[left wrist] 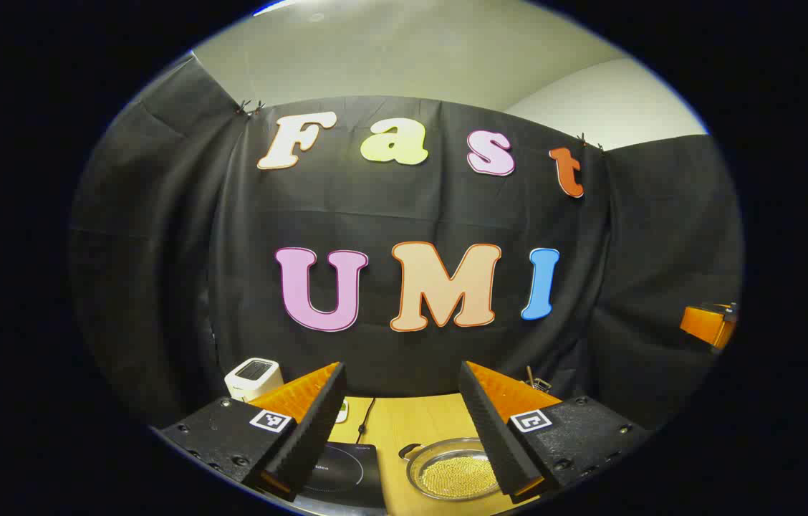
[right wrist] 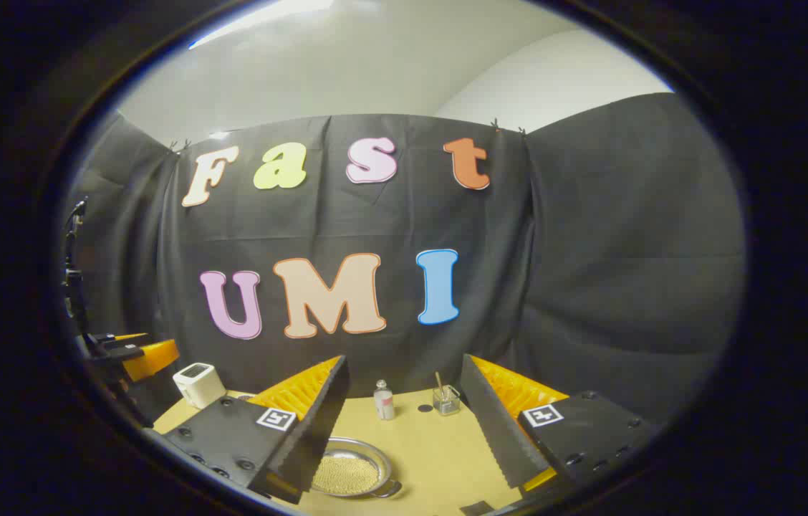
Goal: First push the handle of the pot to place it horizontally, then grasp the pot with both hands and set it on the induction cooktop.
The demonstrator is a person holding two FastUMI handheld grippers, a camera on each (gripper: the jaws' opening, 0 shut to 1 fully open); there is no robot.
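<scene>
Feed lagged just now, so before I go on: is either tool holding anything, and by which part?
Nothing is held. The left tool and right tool are both open above the table, with the pot untouched below.

The left gripper (left wrist: 402,416) hangs above a wooden table (left wrist: 422,419) with its two fingers spread wide and nothing between them. Below them the pot (left wrist: 450,469), a shallow metal pan filled with small pale beads, sits just beside the black induction cooktop (left wrist: 347,469). A white appliance (left wrist: 253,376) stands at the table's far left, and the right gripper (left wrist: 708,324) shows at the far right edge.
</scene>
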